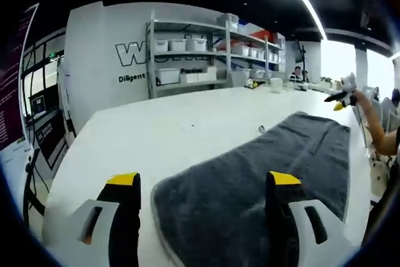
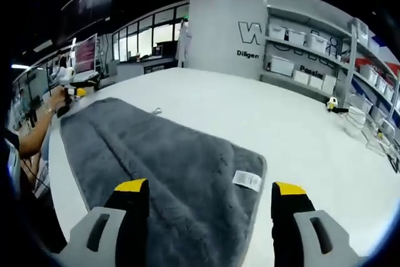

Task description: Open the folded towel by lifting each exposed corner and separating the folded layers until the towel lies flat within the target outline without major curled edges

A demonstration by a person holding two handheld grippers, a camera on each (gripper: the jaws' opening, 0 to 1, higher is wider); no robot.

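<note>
On the white desk (image 1: 156,136), left gripper view: one grey towel (image 1: 262,179), spread in a long strip from the near edge toward the far right corner, one rounded corner lying near the gap of the claw. One left gripper (image 1: 206,186), jaws spread wide with yellow tips, pinching nothing, above the towel's near end. Behind the desk's far edge: one metal shelf rack (image 1: 212,48) with white bins, against a lettered wall. At the right edge: one person's forearm (image 1: 375,120) holding a yellow-and-black tool.

Right gripper view: the same single towel (image 2: 162,161), flat, with one white label (image 2: 247,181) at its near right corner. One right gripper (image 2: 209,195), jaws spread, empty. One person's hand (image 2: 59,99) at the towel's far left end.
</note>
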